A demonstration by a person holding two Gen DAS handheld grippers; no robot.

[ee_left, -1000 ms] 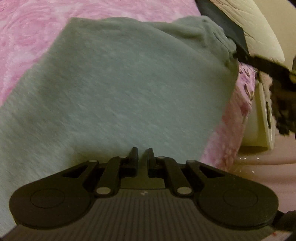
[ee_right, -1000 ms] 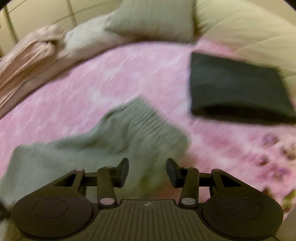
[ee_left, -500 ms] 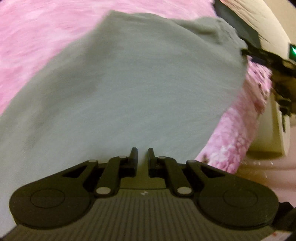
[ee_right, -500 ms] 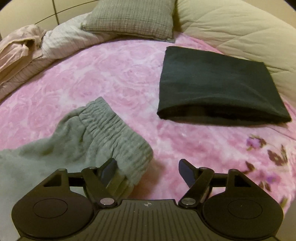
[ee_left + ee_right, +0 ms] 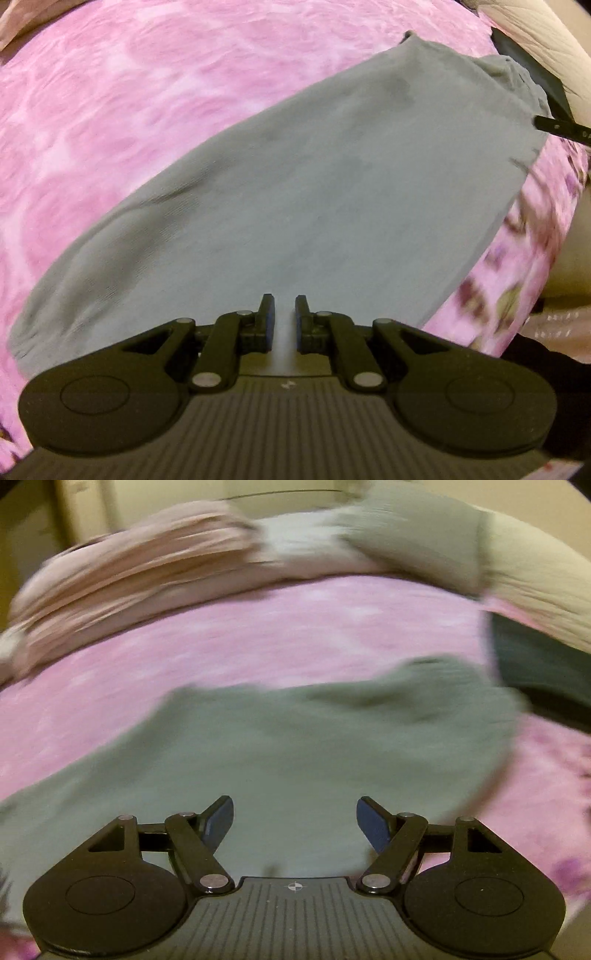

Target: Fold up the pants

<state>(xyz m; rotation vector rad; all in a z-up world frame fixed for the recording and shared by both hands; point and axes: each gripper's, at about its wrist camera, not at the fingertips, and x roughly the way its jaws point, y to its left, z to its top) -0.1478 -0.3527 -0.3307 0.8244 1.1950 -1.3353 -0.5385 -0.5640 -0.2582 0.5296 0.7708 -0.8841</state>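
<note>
Grey pants [image 5: 314,192] spread flat across a pink blanket [image 5: 129,92], reaching away ahead of the left gripper [image 5: 283,314], whose fingers sit nearly together, clamped on a strip of the near hem. Right gripper [image 5: 295,819] held over the same cloth, fingers wide apart, gripping nothing, that view heavily smeared. Soft fleecy knit, matte, with a shallow crease ahead and left of the left fingers and a gathered elastic waistband at the far right end. Plush blanket with pale swirls; dark folded cloth [image 5: 546,672] beyond the right finger, rumpled pink bedding [image 5: 140,576] far ahead. Likely risks: thin pinch slipping off the limp fabric if pulled sideways; fleece dragging on the plush pile and bunching rather than sliding; one-handed lift letting the free side sag and skew the fold; waistband snagging the dark cloth just beside it.
</note>
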